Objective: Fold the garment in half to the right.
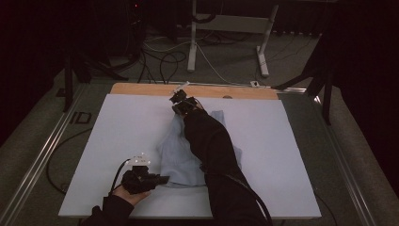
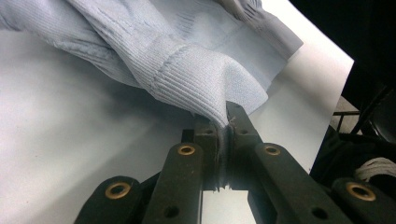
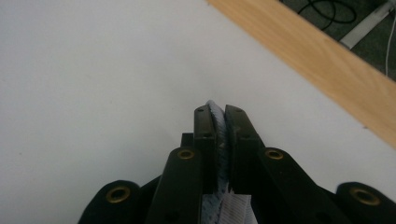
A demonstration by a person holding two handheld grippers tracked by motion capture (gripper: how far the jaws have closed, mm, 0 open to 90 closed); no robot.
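A pale blue knitted garment lies crumpled in the middle of the white table cover. My left gripper sits low at the near left edge of the garment and is shut on its ribbed hem. In the left gripper view the knit is pinched tight between the jaws. My right gripper reaches to the far end of the garment near the wooden strip and is shut on a thin fold of the blue fabric. A dark sleeve covers the garment's middle.
A wooden table edge runs along the far side of the white cover. Beyond it stand white table legs and loose cables on the grey floor. Metal rails border the table left and right.
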